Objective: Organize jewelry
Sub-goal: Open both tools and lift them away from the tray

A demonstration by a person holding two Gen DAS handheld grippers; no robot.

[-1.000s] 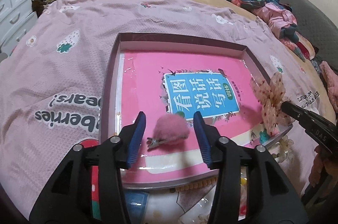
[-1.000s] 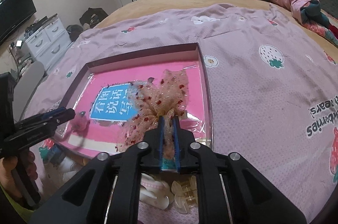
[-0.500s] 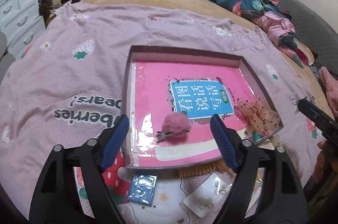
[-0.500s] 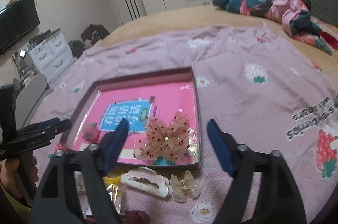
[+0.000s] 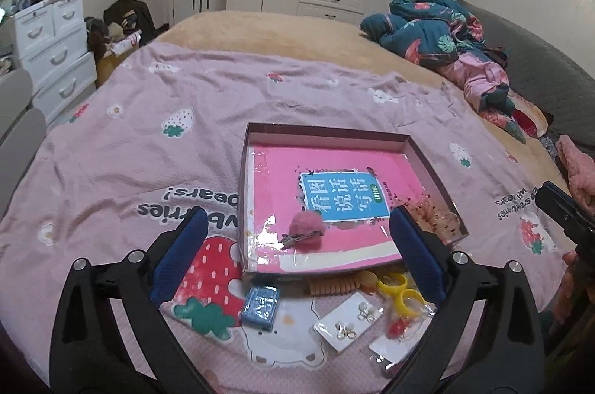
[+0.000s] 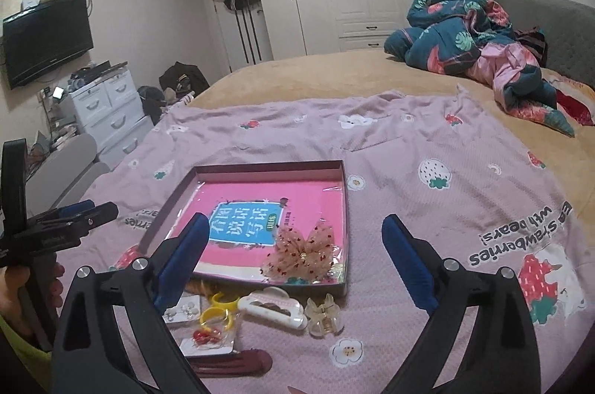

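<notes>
Both the left gripper and right gripper have just been opening and hold nothing. The pompom clip and bow lie in the tray on the bed.

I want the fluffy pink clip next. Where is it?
In the left wrist view, the fluffy pink clip lies inside the tray, near its front-left corner, just below the blue label.

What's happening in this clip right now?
A person is sorting hair accessories into a shallow box on a bed. Both grippers have just been opening, with nothing between the jaws: the left gripper has let go of the pink pom-pom clip, the right gripper of the sheer bow. More clips and rings wait outside the box.
</notes>
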